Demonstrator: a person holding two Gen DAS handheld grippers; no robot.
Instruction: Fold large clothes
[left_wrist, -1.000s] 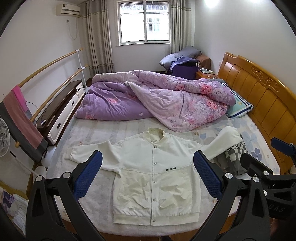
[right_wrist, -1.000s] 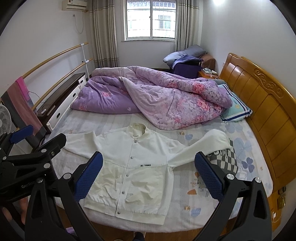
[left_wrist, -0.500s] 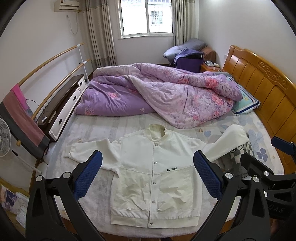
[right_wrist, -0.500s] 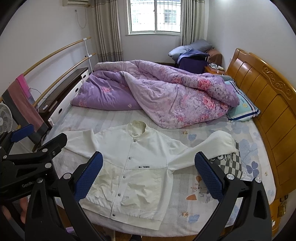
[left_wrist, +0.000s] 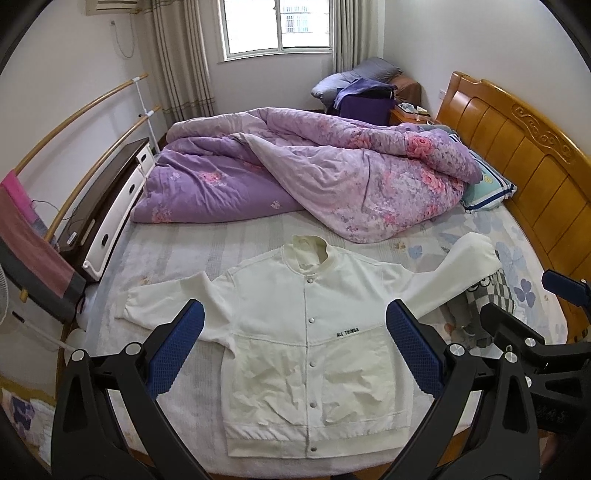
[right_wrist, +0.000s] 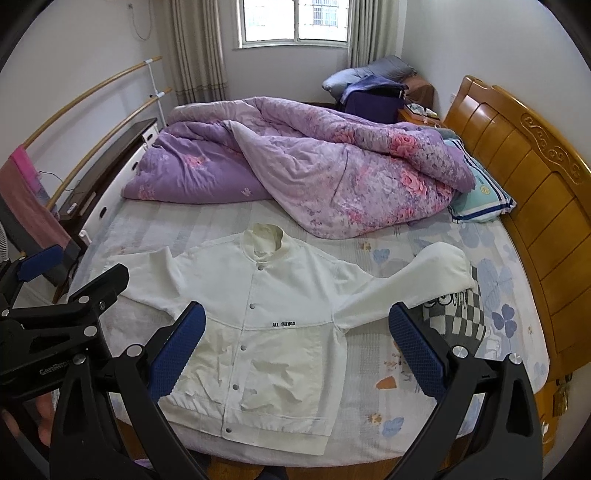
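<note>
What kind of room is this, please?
Most likely a home bedroom: a bed with a wooden headboard, a rumpled purple quilt and a pillow. A white jacket lies spread on it.

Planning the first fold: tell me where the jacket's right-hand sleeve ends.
In the right wrist view, the sleeve ends right of centre, its cuff draped over the checkered cloth near the headboard.

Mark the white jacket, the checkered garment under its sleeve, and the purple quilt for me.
white jacket (left_wrist: 295, 332): left wrist view, chest panel beside the snaps.
checkered garment (right_wrist: 461, 321): right wrist view, checked fabric below the sleeve end.
purple quilt (right_wrist: 332, 177): right wrist view, floral top of the heap.
</note>
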